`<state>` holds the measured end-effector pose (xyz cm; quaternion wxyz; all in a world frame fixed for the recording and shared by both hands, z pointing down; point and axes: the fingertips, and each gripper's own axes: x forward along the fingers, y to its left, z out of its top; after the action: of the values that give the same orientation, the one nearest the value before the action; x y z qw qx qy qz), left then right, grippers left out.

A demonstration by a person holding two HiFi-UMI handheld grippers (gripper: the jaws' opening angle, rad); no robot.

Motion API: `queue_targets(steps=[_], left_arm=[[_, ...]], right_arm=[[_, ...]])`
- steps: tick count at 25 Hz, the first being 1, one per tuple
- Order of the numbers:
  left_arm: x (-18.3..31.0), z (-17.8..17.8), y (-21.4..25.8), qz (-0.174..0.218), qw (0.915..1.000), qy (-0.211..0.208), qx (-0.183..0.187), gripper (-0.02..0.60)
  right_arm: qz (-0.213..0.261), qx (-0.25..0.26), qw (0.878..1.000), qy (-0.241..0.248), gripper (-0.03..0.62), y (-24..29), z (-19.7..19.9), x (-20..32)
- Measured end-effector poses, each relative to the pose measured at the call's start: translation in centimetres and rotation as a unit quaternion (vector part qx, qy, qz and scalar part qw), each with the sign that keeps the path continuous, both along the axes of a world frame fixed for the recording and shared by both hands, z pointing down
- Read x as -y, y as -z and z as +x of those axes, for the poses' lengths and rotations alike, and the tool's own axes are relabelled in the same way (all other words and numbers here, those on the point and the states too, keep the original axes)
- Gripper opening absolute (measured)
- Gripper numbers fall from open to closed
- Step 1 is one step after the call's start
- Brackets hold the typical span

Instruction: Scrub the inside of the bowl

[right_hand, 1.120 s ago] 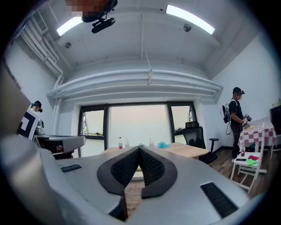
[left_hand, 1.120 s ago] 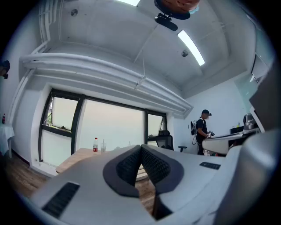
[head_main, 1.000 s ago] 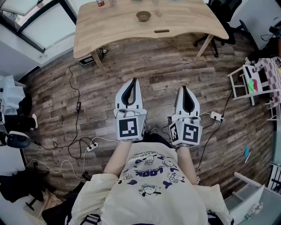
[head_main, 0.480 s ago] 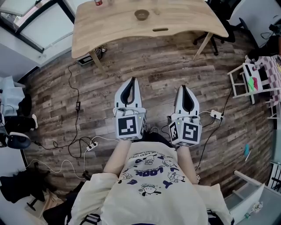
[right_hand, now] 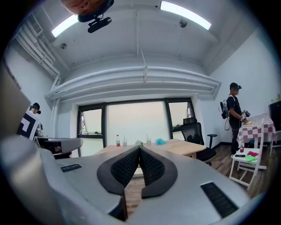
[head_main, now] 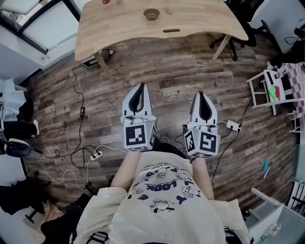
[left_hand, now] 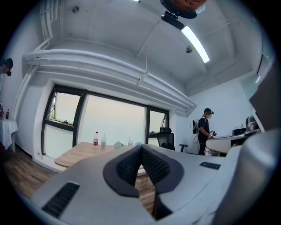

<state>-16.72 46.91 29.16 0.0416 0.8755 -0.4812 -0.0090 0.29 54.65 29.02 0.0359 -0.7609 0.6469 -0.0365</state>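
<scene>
Clearly, the left gripper (head_main: pixel 141 87) and right gripper (head_main: pixel 200 94) are both closed on nothing. The brown bowl (head_main: pixel 151 14) sits well ahead on the wooden table (head_main: pixel 205 24), so approach squarely before reaching.

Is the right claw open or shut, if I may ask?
Shut: the right claw has its tips touching, with nothing between them.

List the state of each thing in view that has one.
left gripper: jaws shut, empty, over the floor
right gripper: jaws shut, empty, over the floor
bowl: upright on the table, untouched
bottle: upright on the table
</scene>
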Motion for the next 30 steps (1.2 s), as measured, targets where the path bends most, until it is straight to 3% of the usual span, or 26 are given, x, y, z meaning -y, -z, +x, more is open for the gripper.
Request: queue_targets(steps=[15, 30], left_arm=[[3.3, 1.2, -1.5, -0.026, 0.9995, 0.015, -0.002, 0.026], [19.2, 3.6, -1.5, -0.040, 0.9989, -0.004, -0.024, 0.026]], right_arm=[[-0.022, 0.007, 1.000, 0.003, 0.014, -1.5, 2.2, 3.0], [-0.029, -0.006, 0.999, -0.015, 0.014, -1.3, 4.1, 18.2]])
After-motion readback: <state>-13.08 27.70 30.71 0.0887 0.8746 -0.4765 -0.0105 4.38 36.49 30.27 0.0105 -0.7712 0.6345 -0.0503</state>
